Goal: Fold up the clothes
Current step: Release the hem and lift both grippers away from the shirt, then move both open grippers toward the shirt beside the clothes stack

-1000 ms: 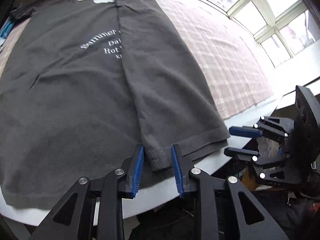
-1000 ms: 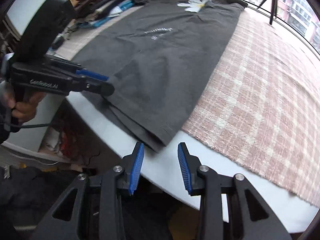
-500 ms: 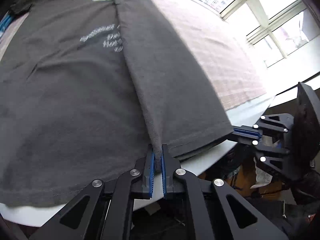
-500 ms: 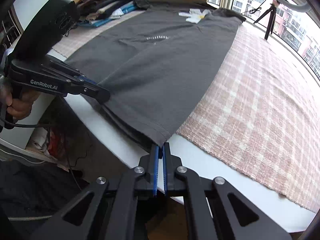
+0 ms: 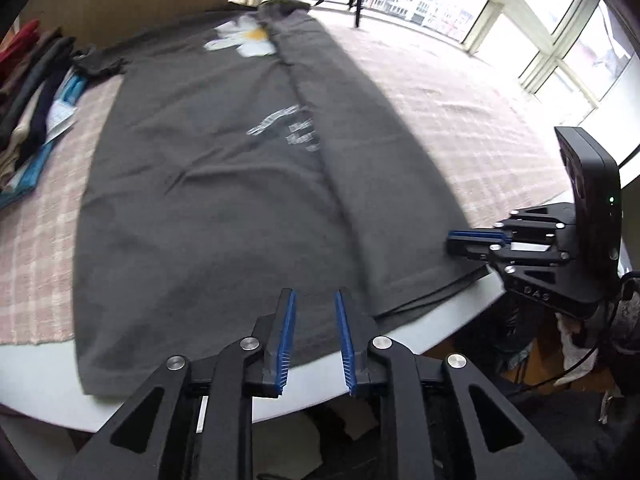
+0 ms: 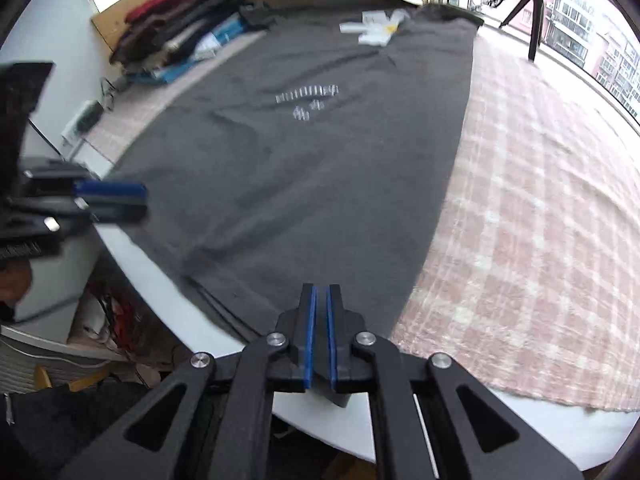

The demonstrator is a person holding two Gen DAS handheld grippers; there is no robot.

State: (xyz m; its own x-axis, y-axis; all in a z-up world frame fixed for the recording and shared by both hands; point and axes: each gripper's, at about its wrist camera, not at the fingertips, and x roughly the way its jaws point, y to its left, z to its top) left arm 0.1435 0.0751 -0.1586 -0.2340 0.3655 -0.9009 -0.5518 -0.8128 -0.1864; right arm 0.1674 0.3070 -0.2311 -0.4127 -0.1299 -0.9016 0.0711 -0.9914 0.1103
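A dark grey T-shirt (image 5: 224,184) with white lettering and a daisy print lies flat on the table, its right side folded over along a lengthwise crease. It also shows in the right wrist view (image 6: 304,168). My left gripper (image 5: 314,312) is open and empty above the shirt's near hem. My right gripper (image 6: 320,304) has its jaws shut on the shirt's near right hem corner; it also shows in the left wrist view (image 5: 472,240). The left gripper shows blurred at the left of the right wrist view (image 6: 108,200).
A pink plaid cloth (image 6: 540,200) covers the table under and right of the shirt. The white table edge (image 5: 440,332) runs close in front. A stack of folded clothes (image 6: 180,28) lies at the far left. A black tripod (image 6: 532,12) stands by the windows.
My left gripper has let go of the folded hem, opened and shifted left and up. My right gripper stays shut on the hem corner.
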